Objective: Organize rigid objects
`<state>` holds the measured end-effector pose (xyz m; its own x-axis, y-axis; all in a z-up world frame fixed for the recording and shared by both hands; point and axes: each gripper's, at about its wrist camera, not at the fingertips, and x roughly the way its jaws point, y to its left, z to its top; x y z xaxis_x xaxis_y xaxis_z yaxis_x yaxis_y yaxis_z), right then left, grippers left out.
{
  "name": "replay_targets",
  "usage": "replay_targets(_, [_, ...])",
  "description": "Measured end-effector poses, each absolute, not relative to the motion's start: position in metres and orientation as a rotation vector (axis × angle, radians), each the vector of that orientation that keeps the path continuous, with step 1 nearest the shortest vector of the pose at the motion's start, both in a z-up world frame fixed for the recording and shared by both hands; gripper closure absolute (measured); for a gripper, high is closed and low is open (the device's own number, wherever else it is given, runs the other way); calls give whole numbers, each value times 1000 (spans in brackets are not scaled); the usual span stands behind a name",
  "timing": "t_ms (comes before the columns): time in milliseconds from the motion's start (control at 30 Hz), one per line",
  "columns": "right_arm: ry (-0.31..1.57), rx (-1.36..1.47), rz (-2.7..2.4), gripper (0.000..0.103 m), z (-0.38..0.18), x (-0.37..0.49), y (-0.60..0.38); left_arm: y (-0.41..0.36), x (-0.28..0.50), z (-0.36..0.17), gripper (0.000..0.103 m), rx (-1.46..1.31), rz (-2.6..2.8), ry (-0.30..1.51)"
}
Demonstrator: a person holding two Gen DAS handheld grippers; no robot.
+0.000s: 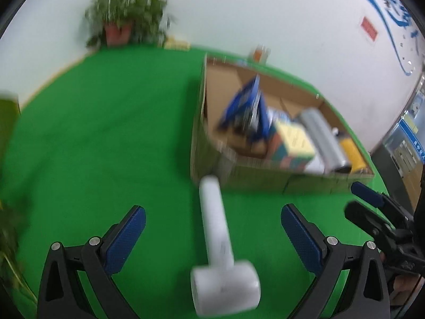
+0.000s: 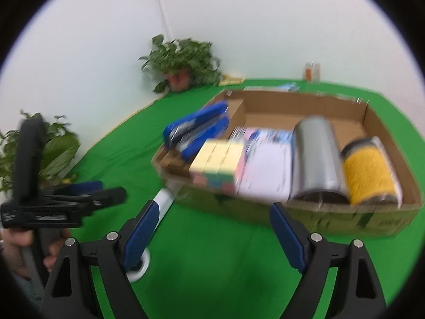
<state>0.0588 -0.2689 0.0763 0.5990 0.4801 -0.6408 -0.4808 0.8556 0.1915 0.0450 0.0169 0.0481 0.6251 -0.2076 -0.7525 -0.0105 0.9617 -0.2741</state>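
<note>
The left claw (image 1: 212, 228) stands wide open and empty, and the white mallet (image 1: 220, 244) lies on the green bench (image 1: 106, 138) between its fingers, the head nearest the camera and the handle pointing away toward the cardboard box (image 1: 279, 183). No pad touches it. The right claw (image 2: 209, 239) is also released and grasps nothing; the mallet lies just beside its left finger. The box ahead of both claws already holds a blue stapler (image 2: 196, 130), a coloured cube (image 2: 217, 159), a grey roll (image 2: 316, 154) and a yellow spool (image 2: 369, 170). I think the mallet goes in next. It is better to close on the handle near the head, because the head is probably heavy and could tip.
</note>
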Motion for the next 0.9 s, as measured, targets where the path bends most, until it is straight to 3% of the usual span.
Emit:
replay_targets(33, [779,12,597,18,68,53,-271,18,43,38,2,-301,-131,923])
replay_targets(100, [840,26,629,18,55,46,-272,16,41,22,13,-367,-175,981])
replay_targets(133, [876,41,651,18,48,41,-274,12,39,14,23,-409,-216,1022])
replay_targets(167, [899,48,663,18,43,37,-274,9,39,9,26,-424,-224,1041])
replay_targets(500, [1007,17,743,18,23,-10,-291,-67,24,0,28,-496,-392,1121])
replay_targets(733, [948,-23,682,18,32,-17,-325,-135,27,-4,28,-498,-548,1166])
replay_targets(900, [849,-187,642,18,45,-14,-339,-144,24,2,28,-518,-566,1153])
